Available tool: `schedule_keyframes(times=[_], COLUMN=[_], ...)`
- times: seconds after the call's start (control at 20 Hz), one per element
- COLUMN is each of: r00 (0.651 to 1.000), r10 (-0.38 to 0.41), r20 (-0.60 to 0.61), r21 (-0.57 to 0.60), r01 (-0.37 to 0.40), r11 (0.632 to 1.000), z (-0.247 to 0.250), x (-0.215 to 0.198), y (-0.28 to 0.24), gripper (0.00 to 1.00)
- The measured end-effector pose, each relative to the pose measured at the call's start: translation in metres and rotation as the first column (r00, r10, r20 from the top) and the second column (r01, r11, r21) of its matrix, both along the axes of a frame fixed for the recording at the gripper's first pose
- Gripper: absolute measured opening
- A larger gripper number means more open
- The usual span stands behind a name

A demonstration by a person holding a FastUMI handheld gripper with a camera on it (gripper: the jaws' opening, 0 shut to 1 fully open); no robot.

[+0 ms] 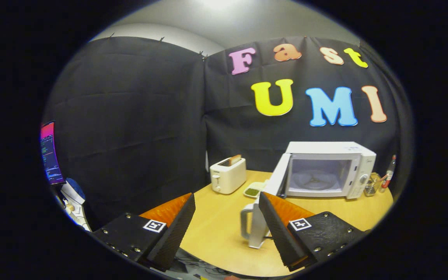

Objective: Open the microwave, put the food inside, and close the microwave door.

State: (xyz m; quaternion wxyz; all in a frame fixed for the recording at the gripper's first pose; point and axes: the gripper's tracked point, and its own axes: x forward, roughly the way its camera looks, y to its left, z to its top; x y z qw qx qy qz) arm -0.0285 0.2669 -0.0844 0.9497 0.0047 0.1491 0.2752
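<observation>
Microwave door open (hand-held gripper spread, empty).

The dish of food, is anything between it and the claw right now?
Yes. A white kettle stands just ahead of the open claw, in front of the dish by the open microwave door.

White microwave stands upright on the wooden table, far beyond the fingers at about 1 o'clock. Its door is swung fully open to the left, edge-on; the cavity shows a bare glass turntable. Control knobs sit on its right panel. A small white dish of green food lies on the table at the door's 8 o'clock, just beside it.
</observation>
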Motion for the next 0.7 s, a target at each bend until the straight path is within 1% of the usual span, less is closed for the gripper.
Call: schedule_keyframes(times=[0.15, 0.3, 0.5, 0.7], r00=[0.993, 0.974, 0.931, 0.870], r10=[-0.114, -0.223, -0.352, -0.448], r20=[-0.005, -0.033, -0.100, -0.204], r21=[-0.014, -0.039, -0.096, -0.106], r01=[0.114, 0.221, 0.343, 0.436], r11=[0.993, 0.974, 0.935, 0.894], z=[-0.004, -0.020, -0.057, -0.098], x=[0.020, 0.028, 0.027, 0.022], y=[-0.065, -0.135, -0.220, -0.276], gripper=[0.99, 0.99, 1.00, 1.00])
